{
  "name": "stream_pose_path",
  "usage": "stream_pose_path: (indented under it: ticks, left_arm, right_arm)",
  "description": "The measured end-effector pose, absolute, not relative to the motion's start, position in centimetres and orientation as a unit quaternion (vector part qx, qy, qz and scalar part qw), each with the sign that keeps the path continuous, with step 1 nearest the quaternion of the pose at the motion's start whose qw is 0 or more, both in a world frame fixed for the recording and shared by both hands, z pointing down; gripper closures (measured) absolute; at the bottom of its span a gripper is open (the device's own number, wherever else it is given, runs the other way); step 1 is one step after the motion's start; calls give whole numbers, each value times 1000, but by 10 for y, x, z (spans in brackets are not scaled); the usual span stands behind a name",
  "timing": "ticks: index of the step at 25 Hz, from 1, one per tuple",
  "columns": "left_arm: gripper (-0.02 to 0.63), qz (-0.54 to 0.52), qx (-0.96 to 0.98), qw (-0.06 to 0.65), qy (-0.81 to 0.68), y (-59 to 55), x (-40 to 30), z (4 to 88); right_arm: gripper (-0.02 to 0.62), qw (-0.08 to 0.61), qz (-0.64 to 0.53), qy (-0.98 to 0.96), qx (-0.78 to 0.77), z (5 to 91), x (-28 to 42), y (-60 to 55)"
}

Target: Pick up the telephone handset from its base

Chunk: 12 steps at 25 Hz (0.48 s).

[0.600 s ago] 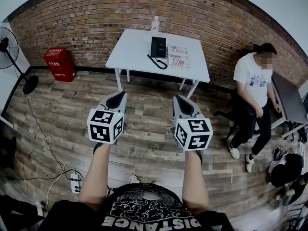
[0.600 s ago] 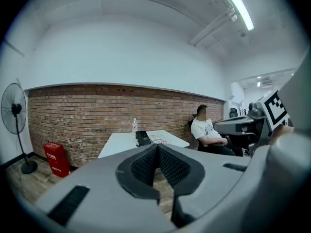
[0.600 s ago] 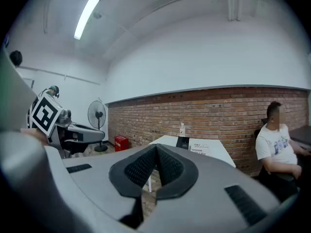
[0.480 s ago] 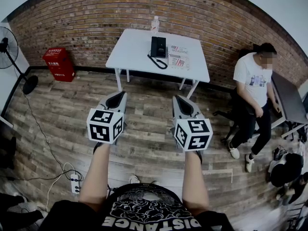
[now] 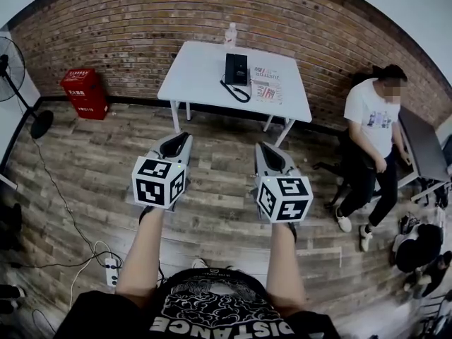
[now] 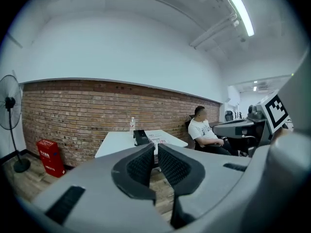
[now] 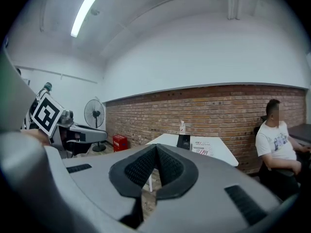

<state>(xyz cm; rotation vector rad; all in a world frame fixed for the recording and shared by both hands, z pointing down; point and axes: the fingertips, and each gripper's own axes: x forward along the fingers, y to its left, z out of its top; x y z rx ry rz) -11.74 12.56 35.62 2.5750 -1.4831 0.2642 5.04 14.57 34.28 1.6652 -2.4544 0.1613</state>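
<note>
Telephone (image 5: 235, 69) stands on the white table (image 5: 191, 83) at 12 o'clock; nothing held.
Left gripper (image 5: 181, 137) and right gripper (image 5: 262, 147): jaws together, empty, well short of the table. Shirt (image 5: 212, 315) print reads "DISTANCE", head view only; red box (image 5: 86, 92) lettering illegible. Ceiling lamp (image 6: 240, 13) appears only in gripper views.

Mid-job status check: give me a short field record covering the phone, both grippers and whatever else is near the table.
telephone: black, on the white table, neither gripper touching it
left gripper: shut, nothing between the jaws, well short of the table
right gripper: shut, nothing between the jaws, well short of the table
near phone: bottle behind it, papers alongside
bystander: person right of the table
</note>
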Motion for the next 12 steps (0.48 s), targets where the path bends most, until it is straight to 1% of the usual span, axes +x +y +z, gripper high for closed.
stream_pose_path:
  ticks: [6,7,10,12]
  left_arm:
    - [594,79,866,82,-488,110,-134,355]
    - [588,79,866,82,-487,107,-135,355]
    - [535,76,868,86,-484,101,-136,359]
    - [529,74,867,89,-484,96,-138,361]
  right_arm:
    - [595,82,58,-819,565,342,34,134]
    - [595,82,58,-818,566,342,33,132]
    - [595,85,55,-819,565,344,30,126]
    - [595,85,53,-820,563,344,27,122]
